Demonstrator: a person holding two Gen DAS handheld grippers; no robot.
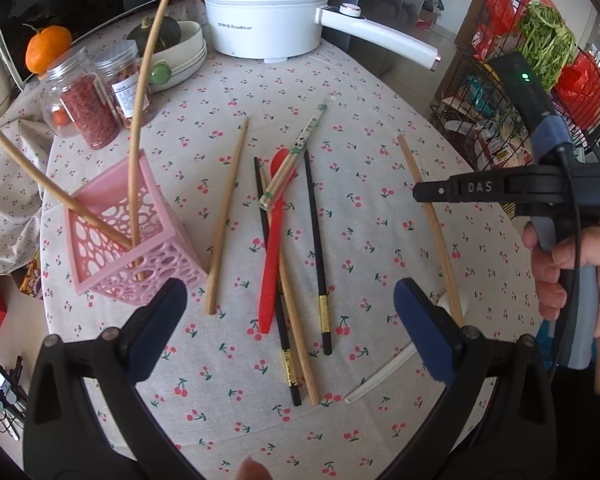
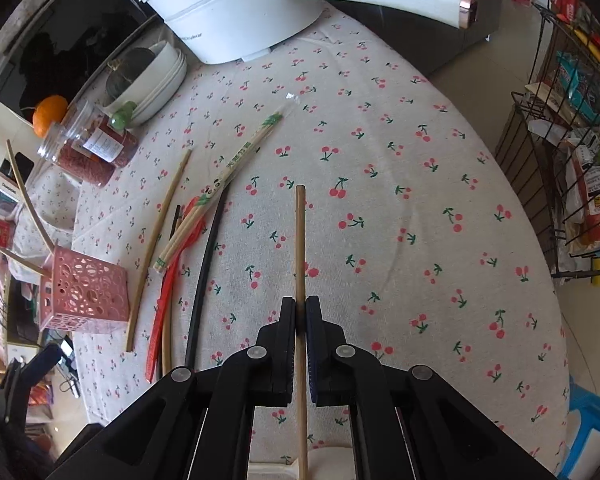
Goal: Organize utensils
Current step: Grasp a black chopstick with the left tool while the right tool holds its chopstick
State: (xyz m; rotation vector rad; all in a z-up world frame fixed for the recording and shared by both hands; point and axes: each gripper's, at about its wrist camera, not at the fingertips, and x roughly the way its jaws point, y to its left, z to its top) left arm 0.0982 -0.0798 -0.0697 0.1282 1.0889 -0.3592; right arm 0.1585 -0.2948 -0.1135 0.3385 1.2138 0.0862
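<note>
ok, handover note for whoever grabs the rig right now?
Right tool: shut on a wooden chopstick.
Left tool: open, empty, above the pile.
Done: two wooden chopsticks stand in the pink holder.
Left on the tablecloth: one loose wooden chopstick, black chopsticks, red spoon, wrapped pair, white spoon. Drop the held one into the holder next.

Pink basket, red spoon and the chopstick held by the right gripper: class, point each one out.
Pink basket (image 1: pixel 168 264): left wrist view, its perforated side wall.
Red spoon (image 1: pixel 271 264): left wrist view, mid-handle.
Chopstick (image 2: pixel 300 240): right wrist view, shaft above the right gripper (image 2: pixel 300 312).
</note>
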